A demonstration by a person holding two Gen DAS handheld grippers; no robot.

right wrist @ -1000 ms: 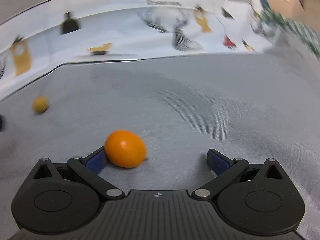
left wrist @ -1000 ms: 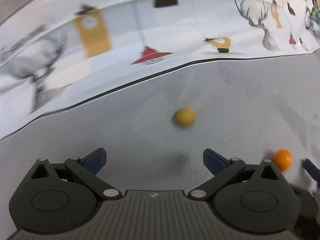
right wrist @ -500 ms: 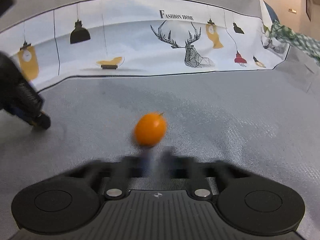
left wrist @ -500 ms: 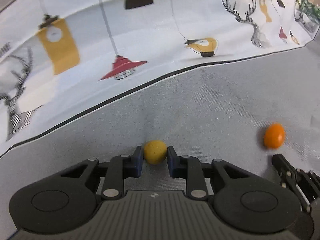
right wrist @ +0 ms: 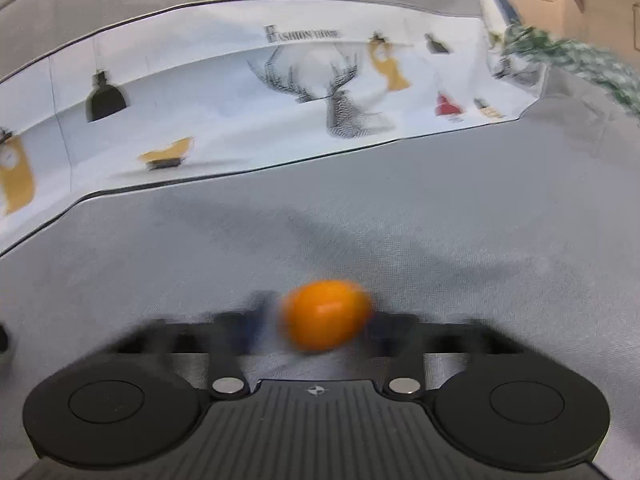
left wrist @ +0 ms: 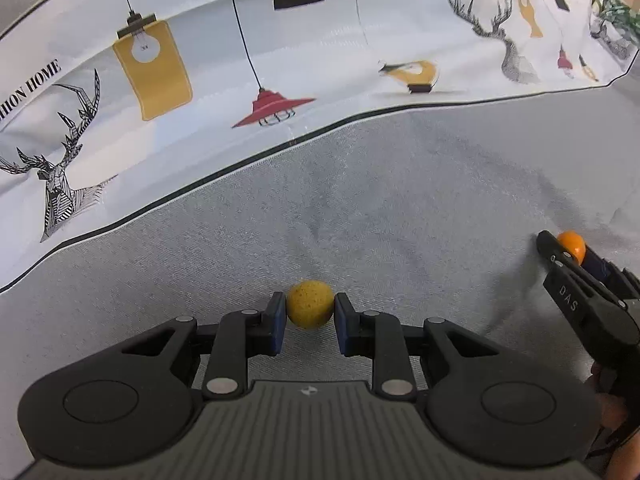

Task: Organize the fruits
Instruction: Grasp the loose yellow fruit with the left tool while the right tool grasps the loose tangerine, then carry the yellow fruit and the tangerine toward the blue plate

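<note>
Behind both claws runs a white printed cloth with lamps and deer heads, edging the grey fabric surface; nothing sits between either claw and its fruit. Compared with half a second ago: left gripper has the same clamp on the yellow ball-shaped fruit, blue pads touching both sides, fruit resting on the grey fabric. Right gripper was short of the orange kumquat then; now the fruit sits between its fingertips, heavily blurred, so whether it's clenched I cannot tell. From the left view, the kumquat sits at the right gripper's tip, well apart from the yellow fruit.
</note>
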